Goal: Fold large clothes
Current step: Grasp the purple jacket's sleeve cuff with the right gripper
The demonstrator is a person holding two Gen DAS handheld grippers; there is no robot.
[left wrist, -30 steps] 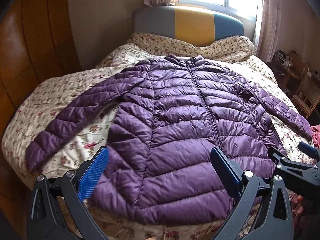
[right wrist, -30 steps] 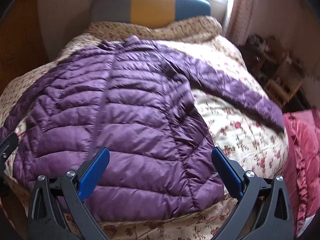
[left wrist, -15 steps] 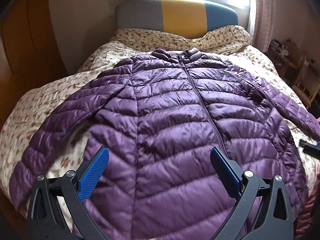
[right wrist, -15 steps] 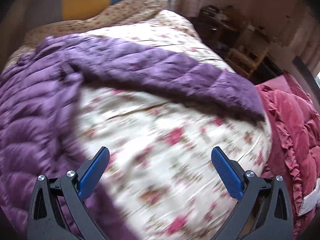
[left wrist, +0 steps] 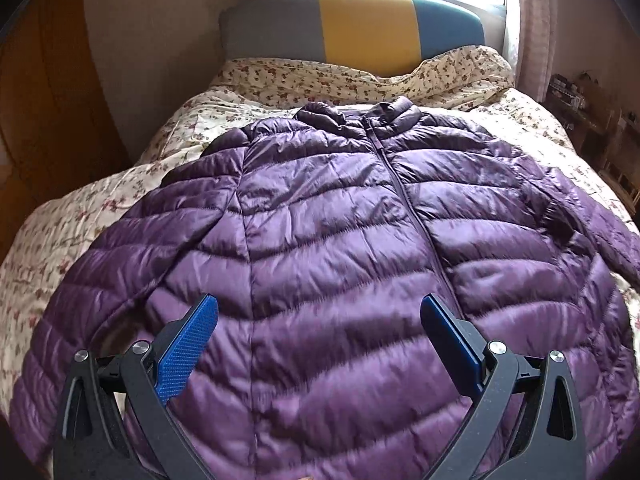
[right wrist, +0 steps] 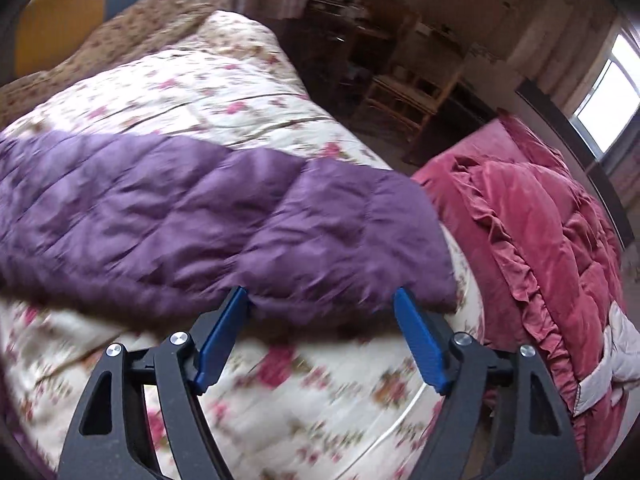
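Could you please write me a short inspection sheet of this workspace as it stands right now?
Surface: bed with a floral quilt, rumpled near the headboard.
Job's things: purple puffer jacket spread front up, zipped, not yet folded; its sleeve lies out toward the bed's edge.
Clutter: red quilt heaped beside the bed.
Grippers: left gripper open above the jacket's body; right gripper closing at the sleeve's cuff end, pads not yet pressing.
Cables: nothing seen.
Surroundings: window, curtains, wooden shelves.

no readable text, labels, brands or numbers anywhere
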